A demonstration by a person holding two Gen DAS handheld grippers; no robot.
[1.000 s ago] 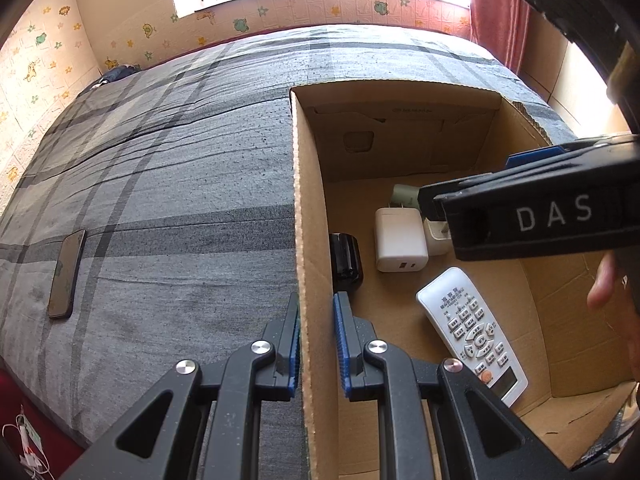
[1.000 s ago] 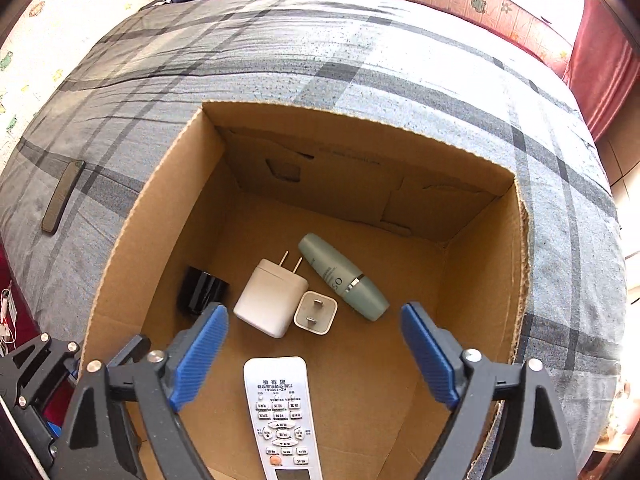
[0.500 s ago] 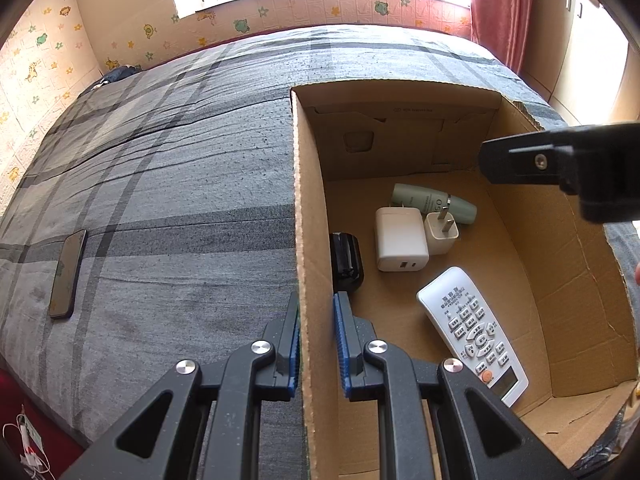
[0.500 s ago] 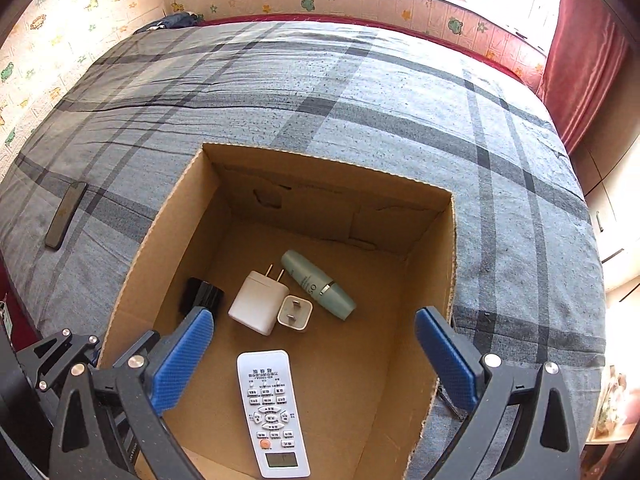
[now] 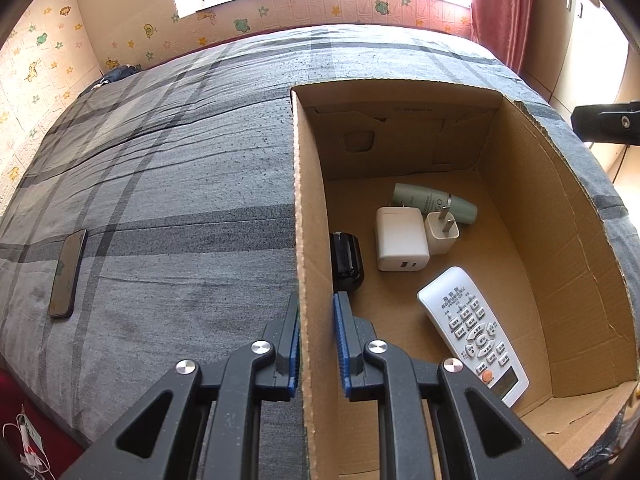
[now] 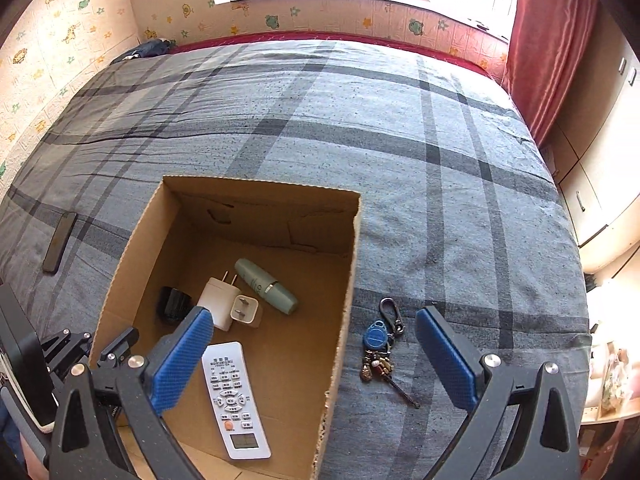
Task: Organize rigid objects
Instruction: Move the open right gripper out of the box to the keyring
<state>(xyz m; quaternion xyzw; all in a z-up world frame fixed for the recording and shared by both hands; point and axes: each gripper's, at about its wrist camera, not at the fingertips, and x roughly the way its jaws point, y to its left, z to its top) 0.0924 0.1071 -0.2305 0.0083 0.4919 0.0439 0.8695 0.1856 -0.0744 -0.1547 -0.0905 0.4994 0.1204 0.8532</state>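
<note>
Nearest to me, the left hand-held gripper (image 5: 316, 344) is pinched shut on the left wall of the cardboard box (image 5: 310, 240), steadying it on the bed (image 6: 360, 128). The right hand-held gripper (image 6: 314, 354) hangs with its jaws spread wide and nothing between them, having just been opening.

It straddles the box's right wall. If it drops carelessly, one finger could catch that rim and drag or tip the box out of the left grip.

Just right of the box, the bunch of keys (image 6: 380, 348) lies on the bedspread, probably next to go in. It is loose and dangly, so a poor pinch might let it slip or snag the fabric.

Inside already: the remote (image 6: 234, 400), two white chargers (image 6: 222, 300), a black item (image 6: 172, 306) and a green tube (image 6: 266, 286). Farther left, a phone (image 6: 60, 242) waits, easy to overlook.
</note>
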